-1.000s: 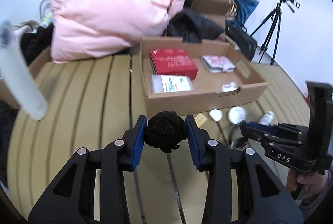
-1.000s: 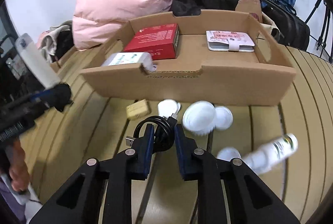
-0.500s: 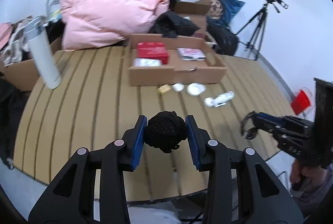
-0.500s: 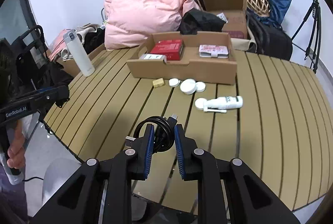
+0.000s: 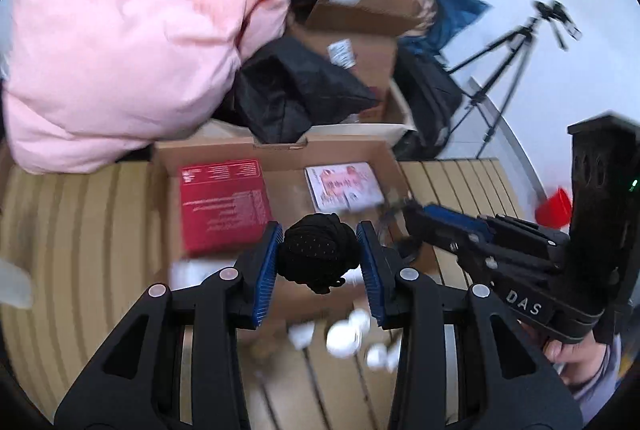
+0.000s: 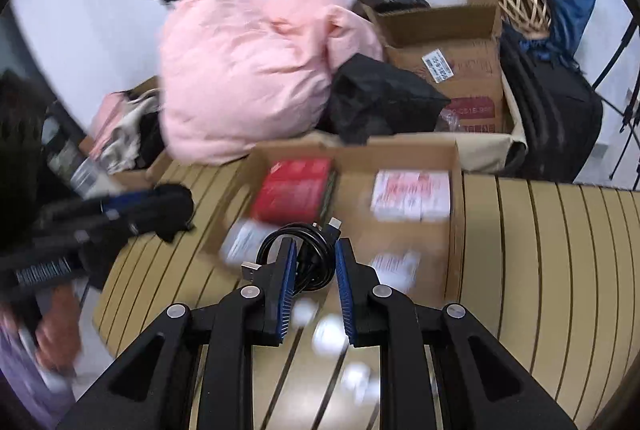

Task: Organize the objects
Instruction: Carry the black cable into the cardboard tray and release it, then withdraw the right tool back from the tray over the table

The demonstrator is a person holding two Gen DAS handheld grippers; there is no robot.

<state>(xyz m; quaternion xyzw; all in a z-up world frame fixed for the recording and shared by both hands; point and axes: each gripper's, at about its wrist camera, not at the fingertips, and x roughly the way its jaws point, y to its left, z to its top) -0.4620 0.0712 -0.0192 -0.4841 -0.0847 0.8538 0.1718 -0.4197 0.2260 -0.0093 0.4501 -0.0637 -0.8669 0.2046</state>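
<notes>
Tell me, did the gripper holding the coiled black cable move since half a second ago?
Yes. The right gripper, shut on the coiled black cable, moved toward the shallow cardboard tray, which now looks far bigger and closer.

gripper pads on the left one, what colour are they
Blue, ribbed pads; clearest in the left wrist view.

Both loads [image 5: 318, 254] seemingly now over tray [image 5: 280, 150].

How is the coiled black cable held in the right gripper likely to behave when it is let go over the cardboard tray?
The coiled black cable looks floppy, so its loops may spring loose. Its plug ends stick out and could catch on the cardboard tray wall. It seems light.
</notes>
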